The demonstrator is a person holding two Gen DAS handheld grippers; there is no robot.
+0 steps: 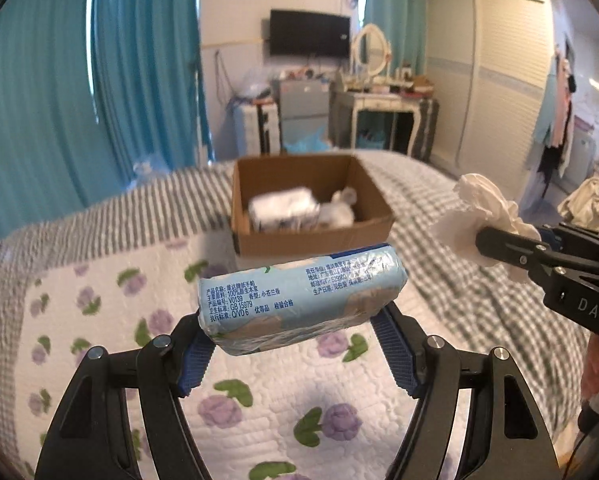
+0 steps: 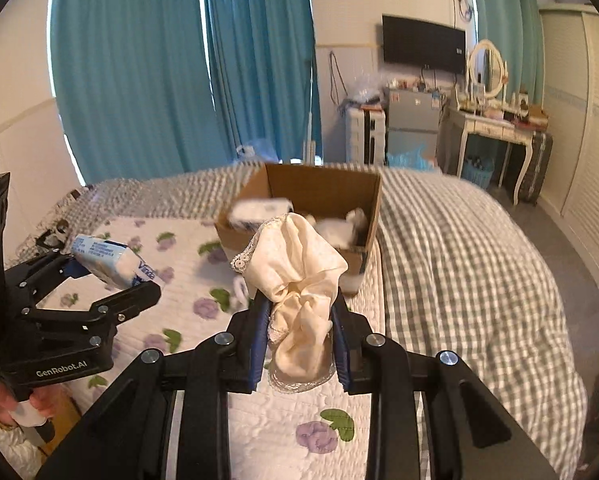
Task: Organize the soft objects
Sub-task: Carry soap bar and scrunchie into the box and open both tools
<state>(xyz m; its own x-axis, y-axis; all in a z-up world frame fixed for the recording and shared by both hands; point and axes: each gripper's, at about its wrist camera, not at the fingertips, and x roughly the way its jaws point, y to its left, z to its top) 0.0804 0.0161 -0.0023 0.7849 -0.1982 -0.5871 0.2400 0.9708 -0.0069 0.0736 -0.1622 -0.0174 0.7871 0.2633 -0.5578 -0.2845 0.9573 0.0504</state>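
Observation:
My left gripper (image 1: 295, 332) is shut on a light blue tissue pack (image 1: 299, 300) and holds it above the floral quilt; it also shows in the right wrist view (image 2: 111, 260). My right gripper (image 2: 299, 320) is shut on a crumpled cream cloth with lace trim (image 2: 299, 276), seen from the side in the left wrist view (image 1: 479, 216). An open cardboard box (image 1: 311, 236) sits on the bed ahead of both grippers. It holds a white tissue pack (image 1: 283, 208) and a white soft item (image 1: 339, 208).
The bed has a floral quilt (image 1: 139, 300) and a grey checked cover (image 2: 459, 264). Teal curtains (image 1: 99, 80), a fridge (image 1: 303, 112), a dressing table (image 1: 379, 108) and a wardrobe (image 1: 491, 80) stand beyond the bed. Clothes (image 1: 591, 200) lie at the right.

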